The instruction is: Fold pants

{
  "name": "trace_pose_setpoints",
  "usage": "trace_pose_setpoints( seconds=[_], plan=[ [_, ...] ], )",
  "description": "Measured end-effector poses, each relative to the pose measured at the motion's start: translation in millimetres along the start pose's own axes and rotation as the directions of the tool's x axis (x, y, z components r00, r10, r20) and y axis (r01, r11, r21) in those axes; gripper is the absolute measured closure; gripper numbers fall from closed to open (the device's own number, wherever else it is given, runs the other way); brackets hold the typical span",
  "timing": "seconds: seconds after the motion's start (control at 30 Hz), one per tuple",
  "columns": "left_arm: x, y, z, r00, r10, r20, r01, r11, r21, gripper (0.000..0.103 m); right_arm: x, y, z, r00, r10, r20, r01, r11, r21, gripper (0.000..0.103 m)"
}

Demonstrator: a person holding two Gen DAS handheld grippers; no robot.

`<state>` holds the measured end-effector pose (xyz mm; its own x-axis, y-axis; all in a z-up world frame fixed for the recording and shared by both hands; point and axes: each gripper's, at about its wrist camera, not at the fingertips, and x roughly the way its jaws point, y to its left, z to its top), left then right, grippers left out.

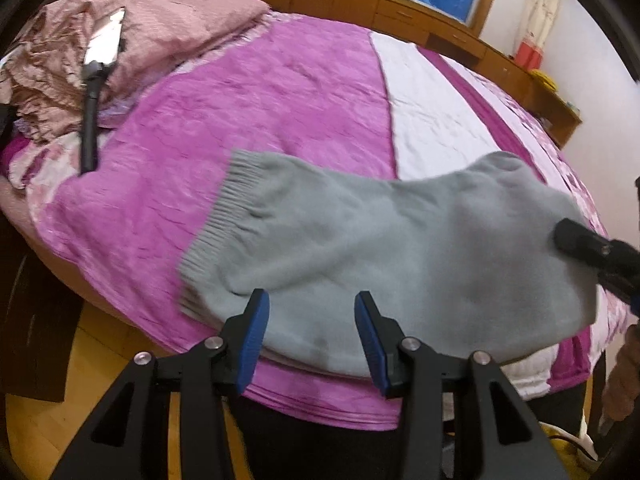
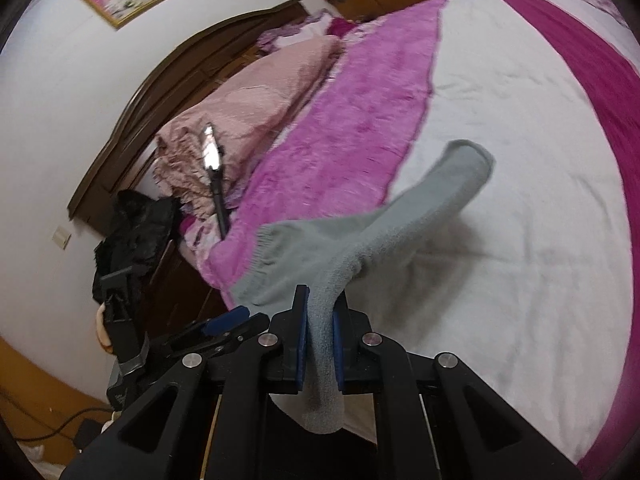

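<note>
The grey knit pants [image 1: 400, 248] lie across the near edge of the bed, with the ribbed waistband at the left. My left gripper [image 1: 314, 320] hovers open just above their near edge; nothing is pinched between its blue pads. My right gripper [image 2: 322, 320] is shut on a bunched fold of the pants [image 2: 312, 248] and holds it off the white sheet, while one leg trails away over the bed. In the left wrist view the right gripper [image 1: 576, 240] bites the pants' right end. In the right wrist view the left gripper [image 2: 228, 320] sits beside the waistband.
A purple plush blanket [image 1: 260, 100] and a white sheet [image 2: 520, 200] cover the bed. Pink bedding [image 1: 160, 32] is piled at the head, with a phone on a black stick [image 1: 90, 120] leaning on it. A dark wooden headboard [image 2: 132, 128], black clothing [image 2: 132, 232] and wood floor [image 1: 100, 360] border the bed.
</note>
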<state>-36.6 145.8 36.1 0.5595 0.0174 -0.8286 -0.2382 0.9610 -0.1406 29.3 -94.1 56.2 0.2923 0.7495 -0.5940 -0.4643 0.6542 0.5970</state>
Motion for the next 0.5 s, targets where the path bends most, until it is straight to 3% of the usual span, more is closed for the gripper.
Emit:
trace_pose_setpoints(
  seconds=[0.5],
  plan=[
    [-1.0,81.8,21.9,0.993,0.117,-0.002,-0.117,0.99,-0.079,0.056,63.4,82.1,39.2,0.985,0.138,-0.105,-0.151,0.98,-0.127,0.1]
  ],
)
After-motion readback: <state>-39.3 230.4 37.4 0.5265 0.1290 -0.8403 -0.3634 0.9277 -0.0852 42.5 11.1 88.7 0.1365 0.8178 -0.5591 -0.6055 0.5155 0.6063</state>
